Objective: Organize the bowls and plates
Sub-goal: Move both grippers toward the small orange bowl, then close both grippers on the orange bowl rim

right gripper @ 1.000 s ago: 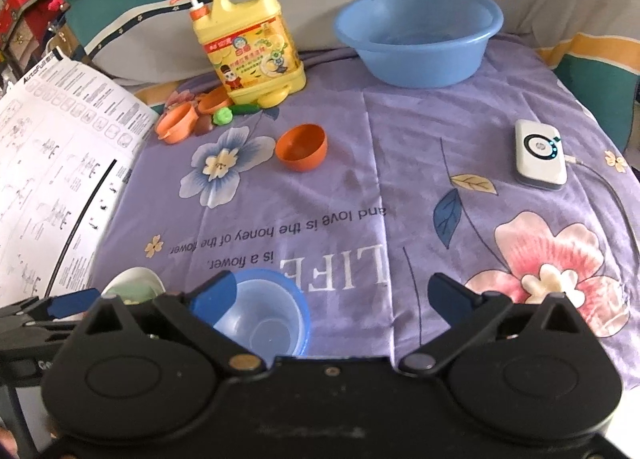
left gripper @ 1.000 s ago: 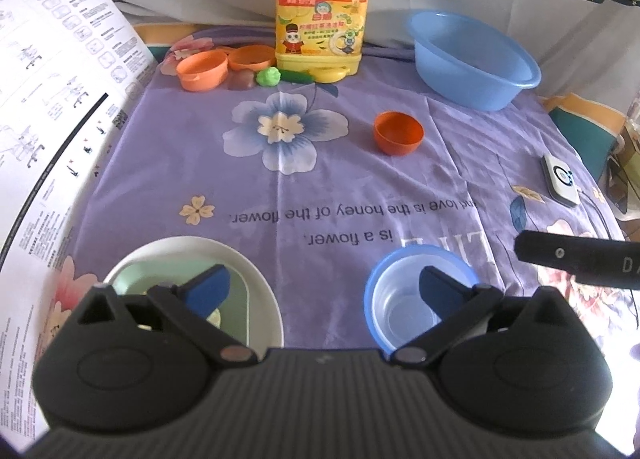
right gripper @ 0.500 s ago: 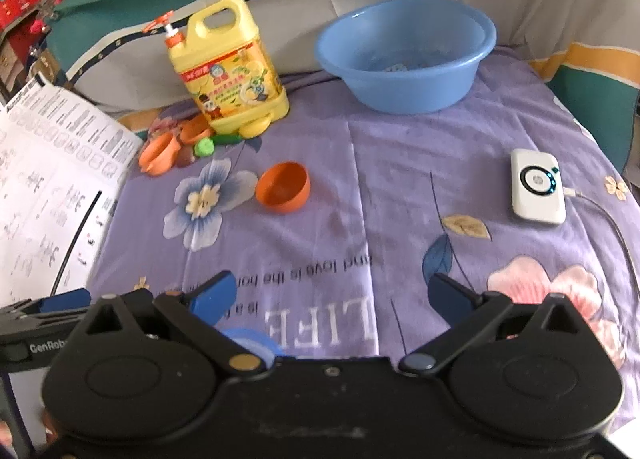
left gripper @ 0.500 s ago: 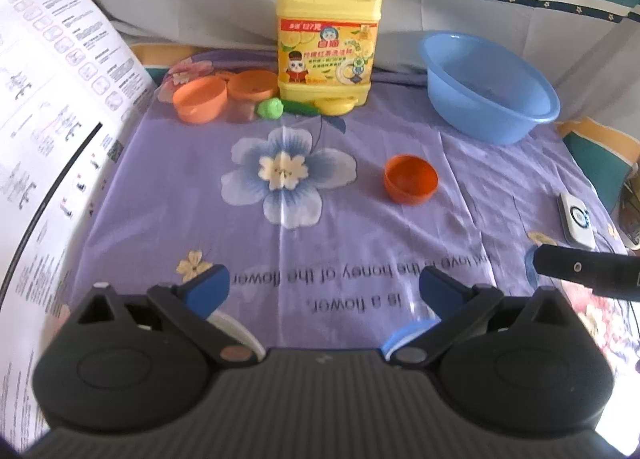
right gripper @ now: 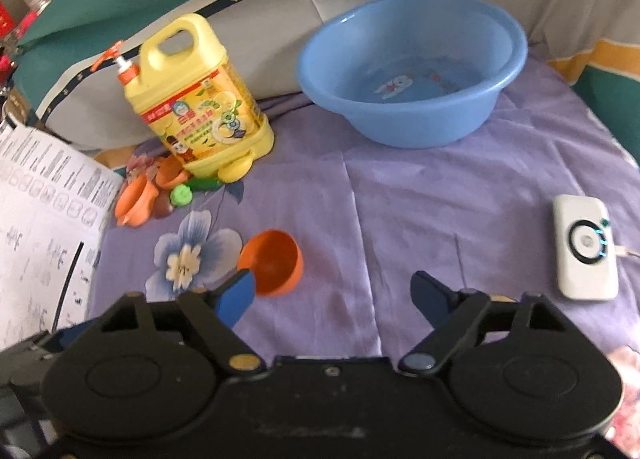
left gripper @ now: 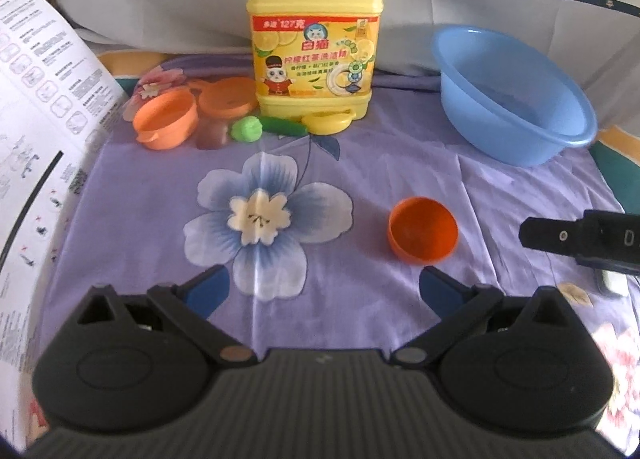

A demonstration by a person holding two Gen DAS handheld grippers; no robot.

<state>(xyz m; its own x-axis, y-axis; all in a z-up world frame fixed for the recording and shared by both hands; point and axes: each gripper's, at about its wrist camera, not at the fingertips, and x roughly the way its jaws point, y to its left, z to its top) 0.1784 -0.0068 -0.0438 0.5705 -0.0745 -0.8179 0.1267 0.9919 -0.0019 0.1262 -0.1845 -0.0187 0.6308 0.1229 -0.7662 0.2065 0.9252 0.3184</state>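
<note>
Two hand-held grippers hover over a purple floral cloth, each with its jaws spread wide and nothing between them: the left gripper and the right gripper. A small orange bowl lies tipped on its side mid-cloth, mouth toward the cameras, just beyond both. It looks the likeliest next pick; a clean grasp would mean closing one finger inside the rim and one outside, since the rounded shell may roll or skid on the fabric. Far left, an orange pot and an orange dish sit against a yellow detergent jug. A blue basin stands far right. The surface appears soft, wrinkled bedding rather than a tabletop, backed by teal-and-grey quilt; a printed sheet rises at left, a white device lies right.
</note>
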